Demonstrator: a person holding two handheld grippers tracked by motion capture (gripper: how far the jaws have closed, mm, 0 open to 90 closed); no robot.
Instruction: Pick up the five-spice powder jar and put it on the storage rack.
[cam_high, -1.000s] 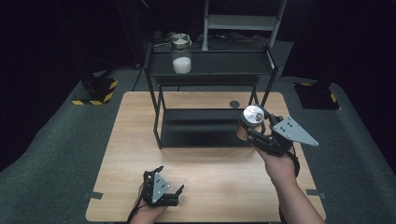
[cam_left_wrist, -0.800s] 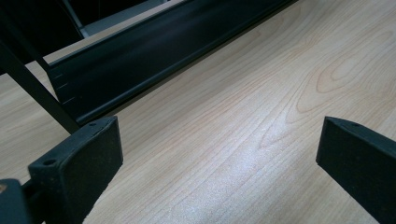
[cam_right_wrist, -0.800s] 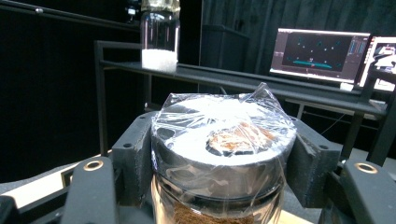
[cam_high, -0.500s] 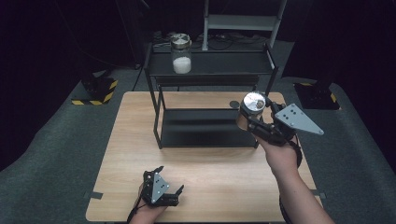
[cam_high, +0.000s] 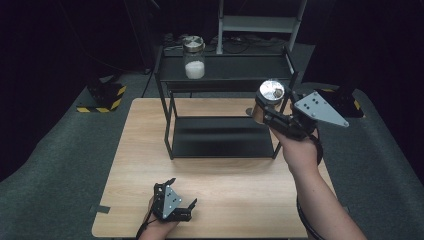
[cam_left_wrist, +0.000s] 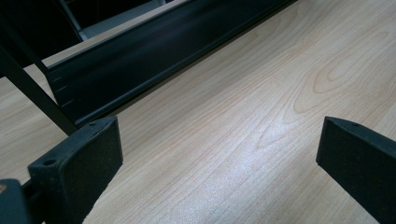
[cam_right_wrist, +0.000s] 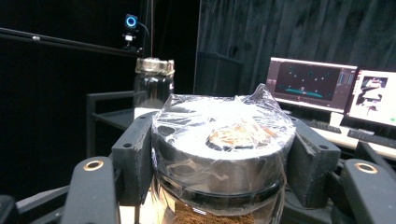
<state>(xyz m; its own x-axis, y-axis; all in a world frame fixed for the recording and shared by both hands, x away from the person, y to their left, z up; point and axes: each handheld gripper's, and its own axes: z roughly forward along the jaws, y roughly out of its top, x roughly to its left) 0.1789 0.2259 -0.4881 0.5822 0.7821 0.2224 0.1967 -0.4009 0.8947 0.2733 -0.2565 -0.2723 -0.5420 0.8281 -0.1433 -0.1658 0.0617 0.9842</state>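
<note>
Two jars in play. Right gripper has its jaws clenched on a jar with a silver lid, lid wrapped in clear film, brown contents below. In the high view it is held in the air just off the right end of the black rack, by the rack's right front post, over the right-hand part of the worktop. The right gripper view shows both pads pressed on the lid's sides, jar upright.

Second jar, white contents, stands on the rack's top shelf near its left end; the rest of that shelf to the right is bare. Lower shelf is bare too.

Left gripper rests near the worktop's front edge, left of centre, jaws released with nothing between them; the left gripper view shows bare wood between the pads and the rack's lower shelf edge ahead.

Open room: wide bare strip of worktop between rack and front edge, plus the left side.
</note>
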